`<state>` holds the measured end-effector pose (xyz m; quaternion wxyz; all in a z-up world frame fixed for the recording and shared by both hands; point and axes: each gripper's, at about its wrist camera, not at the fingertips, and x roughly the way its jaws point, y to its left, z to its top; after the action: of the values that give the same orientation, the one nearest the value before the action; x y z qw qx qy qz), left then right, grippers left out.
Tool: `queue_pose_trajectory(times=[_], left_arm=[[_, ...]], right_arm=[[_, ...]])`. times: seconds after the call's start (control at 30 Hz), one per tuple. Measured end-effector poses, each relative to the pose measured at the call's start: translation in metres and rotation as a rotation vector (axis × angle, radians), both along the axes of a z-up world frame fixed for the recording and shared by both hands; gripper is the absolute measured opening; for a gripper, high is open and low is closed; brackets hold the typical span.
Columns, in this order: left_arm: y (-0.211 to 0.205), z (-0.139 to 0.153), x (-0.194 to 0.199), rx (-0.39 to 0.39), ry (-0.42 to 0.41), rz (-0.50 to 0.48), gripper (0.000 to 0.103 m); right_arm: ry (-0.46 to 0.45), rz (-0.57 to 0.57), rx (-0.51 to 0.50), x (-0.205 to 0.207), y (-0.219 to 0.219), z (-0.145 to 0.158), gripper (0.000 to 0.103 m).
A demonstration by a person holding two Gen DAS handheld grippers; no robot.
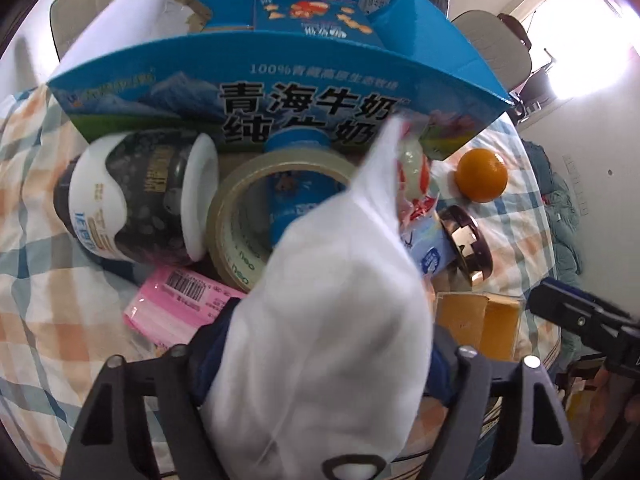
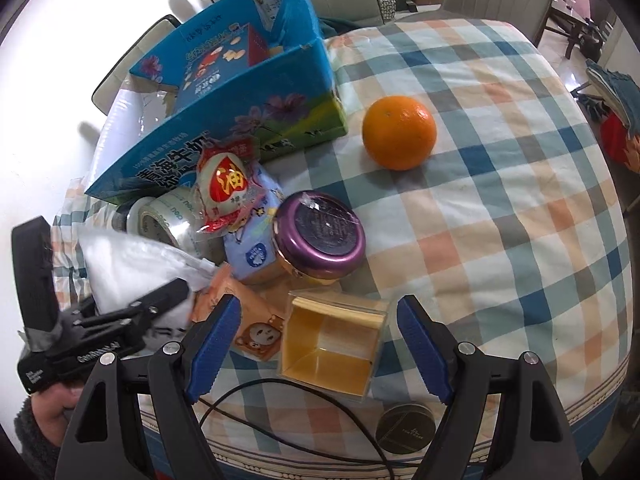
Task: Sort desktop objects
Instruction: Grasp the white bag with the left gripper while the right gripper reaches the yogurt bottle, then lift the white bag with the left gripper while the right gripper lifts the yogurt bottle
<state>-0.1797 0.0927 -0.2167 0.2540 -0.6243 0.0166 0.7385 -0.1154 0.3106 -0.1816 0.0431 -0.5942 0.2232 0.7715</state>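
Item 1, left: the left tool (image 1: pixel 320 376), pinching a white soft packet (image 1: pixel 332 312), probably a tissue or wipe pack, though motion blur leaves this unsure. The packet is lifted off the desk (image 2: pixel 500 208) and tilted toward the blue milk carton box (image 1: pixel 280 96), which stands open-topped at the back, evidently serving as the collecting bin. In the right wrist view the left tool (image 2: pixel 160 296) comes in low from the left edge, roughly level, with the white packet (image 2: pixel 132 264) ahead of it.

Item 2, the pile against the carton's front wall: a dark jar with a white lid (image 1: pixel 132 196) on its side; a roll of clear packing tape (image 1: pixel 256 216) leaning on it; a pink barcoded packet (image 1: pixel 180 300) lying flat in front; a red-and-white wrapped snack (image 2: pixel 224 188) resting on a pale blue pouch (image 2: pixel 252 248). All are crowded together and touching, apparently unsorted.

Item 3, centre: a purple-lidded gold jar (image 2: pixel 320 236), upright, just beside the pouch. An orange bear-print packet (image 2: pixel 248 320) lies flat near it.

Item 4: an open yellow clear-walled box (image 2: pixel 332 344), directly between the spread fingers of the right tool (image 2: pixel 320 348), which holds nothing and hovers low, angled down at the desk.

Item 5, right: an orange (image 2: pixel 400 132), alone on the checked cloth, well apart from the pile. A round dark tin (image 2: pixel 406 428) sits at the near edge beside a black cable (image 2: pixel 280 392).
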Motion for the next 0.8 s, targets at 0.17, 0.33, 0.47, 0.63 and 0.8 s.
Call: queue_pose_trajectory(times=[0.17, 0.33, 0.47, 0.63, 0.8], left_arm=[[-0.022, 0.005, 0.004, 0.086, -0.045, 0.069, 0.068], [-0.056, 0.015, 0.012, 0.145, -0.069, 0.135, 0.064], [-0.088, 0.018, 0.023, 0.144, -0.074, 0.195, 0.064], [-0.144, 0.016, 0.029, 0.141, -0.090, 0.305, 0.063], [-0.190, 0.015, 0.033, 0.121, -0.079, 0.404, 0.060]], right_arm=[[0.076, 0.092, 0.070, -0.013, -0.017, 0.023, 0.083], [0.166, 0.247, 0.081, -0.045, -0.051, 0.043, 0.083], [0.210, 0.399, 0.036, -0.086, -0.096, 0.046, 0.083], [0.220, 0.622, 0.026, -0.135, -0.169, 0.026, 0.083], [0.172, 0.876, 0.183, -0.154, -0.240, -0.017, 0.087]])
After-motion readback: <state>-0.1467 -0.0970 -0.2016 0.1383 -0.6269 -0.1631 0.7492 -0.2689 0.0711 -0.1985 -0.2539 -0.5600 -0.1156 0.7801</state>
